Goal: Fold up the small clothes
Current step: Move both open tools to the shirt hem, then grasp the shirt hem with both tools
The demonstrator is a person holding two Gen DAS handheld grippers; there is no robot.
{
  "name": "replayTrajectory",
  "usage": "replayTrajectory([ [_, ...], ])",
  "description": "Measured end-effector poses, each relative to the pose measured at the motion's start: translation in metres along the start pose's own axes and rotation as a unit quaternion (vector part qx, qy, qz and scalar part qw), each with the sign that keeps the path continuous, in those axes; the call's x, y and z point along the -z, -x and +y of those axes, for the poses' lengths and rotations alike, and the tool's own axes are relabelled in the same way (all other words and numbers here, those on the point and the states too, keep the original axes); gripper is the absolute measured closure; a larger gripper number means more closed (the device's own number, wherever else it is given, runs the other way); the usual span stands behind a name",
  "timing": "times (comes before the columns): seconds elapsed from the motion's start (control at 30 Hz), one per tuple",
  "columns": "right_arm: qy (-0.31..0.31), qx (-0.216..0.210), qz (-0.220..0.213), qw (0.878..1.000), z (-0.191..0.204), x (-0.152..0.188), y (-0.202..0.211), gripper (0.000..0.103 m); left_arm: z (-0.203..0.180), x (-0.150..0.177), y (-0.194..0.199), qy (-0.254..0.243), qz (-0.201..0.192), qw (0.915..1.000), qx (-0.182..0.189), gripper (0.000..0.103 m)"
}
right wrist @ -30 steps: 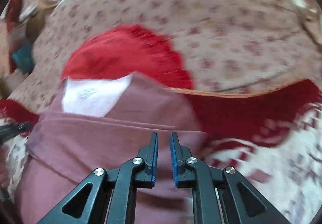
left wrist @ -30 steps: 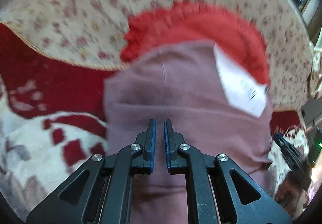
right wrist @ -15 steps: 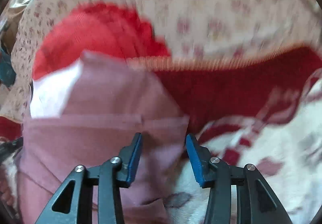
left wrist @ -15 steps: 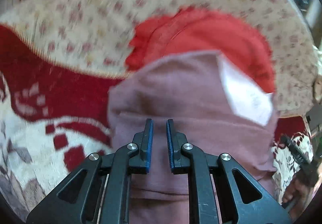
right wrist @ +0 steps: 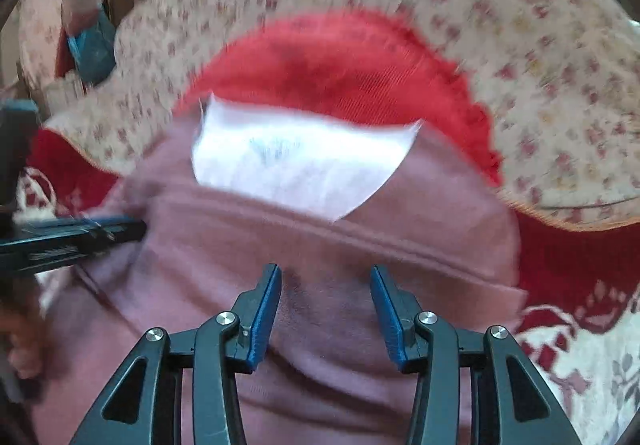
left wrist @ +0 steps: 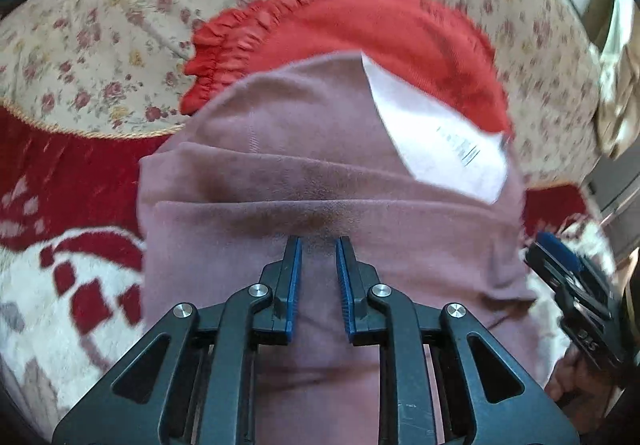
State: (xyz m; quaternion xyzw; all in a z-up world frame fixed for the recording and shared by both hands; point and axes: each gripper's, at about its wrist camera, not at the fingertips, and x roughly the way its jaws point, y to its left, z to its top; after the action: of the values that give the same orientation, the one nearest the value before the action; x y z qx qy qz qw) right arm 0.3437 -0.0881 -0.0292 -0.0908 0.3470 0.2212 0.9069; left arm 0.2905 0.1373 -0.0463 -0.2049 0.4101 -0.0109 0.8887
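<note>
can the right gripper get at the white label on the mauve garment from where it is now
Probably yes. The right gripper is open over the mauve garment, and the white label lies exposed just ahead on top. Nothing sits between them; the left gripper is off to the side.

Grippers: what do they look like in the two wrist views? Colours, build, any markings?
Both match. The left gripper and the right gripper have black linkage arms with triangular cut-outs and silver round bolts at the joints. Each finger ends in a blue ribbed pad. In the left wrist view, the right gripper's black body at the edge shows pale lettering, too blurred to read. No cables or sleeves visible.
</note>
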Motion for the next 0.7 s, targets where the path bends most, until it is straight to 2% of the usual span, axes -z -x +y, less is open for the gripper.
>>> replayTrajectory([
  [0.13,-0.053,-0.024,-0.035,0.998,-0.026,0.023,0.087,0.058,0.000,0.005,0.044,-0.014,-0.014,0.9998,0.008,0.087],
  [0.2,-0.049,-0.027,-0.032,0.998,-0.032,0.040,0.119,0.058,0.003,0.013,0.070,-0.037,-0.017,0.9990,0.020,0.083],
  [0.23,-0.041,-0.023,-0.030,0.998,-0.034,0.054,0.137,0.058,0.006,0.020,0.084,-0.050,-0.019,0.9982,0.029,0.072],
  [0.27,-0.033,-0.018,-0.033,0.999,-0.033,0.069,0.153,0.058,0.012,0.030,0.101,-0.061,-0.023,0.9973,0.035,0.066],
  [0.3,-0.024,-0.015,-0.037,0.999,-0.031,0.092,0.176,0.058,0.017,0.043,0.115,-0.072,-0.028,0.9965,0.031,0.054],
  [0.33,-0.020,-0.012,-0.038,0.999,-0.032,0.105,0.189,0.058,0.026,0.062,0.133,-0.086,-0.032,0.9955,0.024,0.049],
  [0.4,-0.019,-0.007,-0.033,0.999,-0.030,0.140,0.218,0.058,0.038,0.090,0.151,-0.096,-0.020,0.9951,0.014,0.049],
  [0.53,-0.045,-0.005,0.021,0.999,-0.020,0.217,0.252,0.058,0.056,0.160,0.178,-0.093,0.043,0.9947,0.005,0.049],
  [0.6,-0.053,0.013,0.063,0.997,-0.011,0.248,0.255,0.058,0.057,0.189,0.184,-0.098,0.066,0.9929,0.002,0.049],
  [0.7,-0.046,0.011,0.080,0.996,0.000,0.265,0.258,0.058,0.060,0.220,0.188,-0.071,0.082,0.9941,0.006,0.049],
])
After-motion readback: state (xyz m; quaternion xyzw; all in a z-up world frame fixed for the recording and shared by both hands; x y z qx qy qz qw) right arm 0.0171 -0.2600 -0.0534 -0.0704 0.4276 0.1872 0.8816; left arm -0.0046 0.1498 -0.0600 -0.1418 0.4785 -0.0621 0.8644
